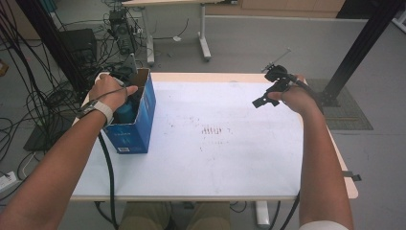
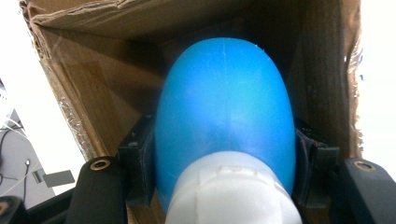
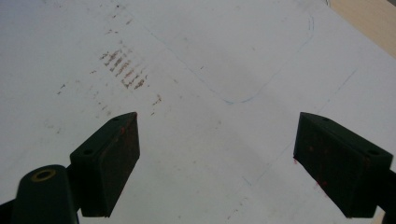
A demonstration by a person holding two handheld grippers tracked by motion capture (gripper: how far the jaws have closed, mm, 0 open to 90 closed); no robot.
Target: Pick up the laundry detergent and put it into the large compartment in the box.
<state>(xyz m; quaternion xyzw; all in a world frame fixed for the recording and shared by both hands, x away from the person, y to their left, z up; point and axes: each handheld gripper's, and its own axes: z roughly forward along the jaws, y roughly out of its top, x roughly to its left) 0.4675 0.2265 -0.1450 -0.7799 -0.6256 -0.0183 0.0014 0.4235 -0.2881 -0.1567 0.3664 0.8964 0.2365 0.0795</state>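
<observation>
A blue cardboard box stands open-topped at the table's left edge. My left gripper reaches down into it. In the left gripper view its jaws press both sides of a blue bottle with a white cap, inside the box's brown walls. My right gripper hovers over the right side of the white table. Its jaws stand wide apart in the right gripper view, with only bare tabletop between the pads.
Reddish-brown smudges mark the table's middle. A black frame post rises at the right behind the table. Cables and equipment crowd the floor at the back left. Another table's legs stand farther back.
</observation>
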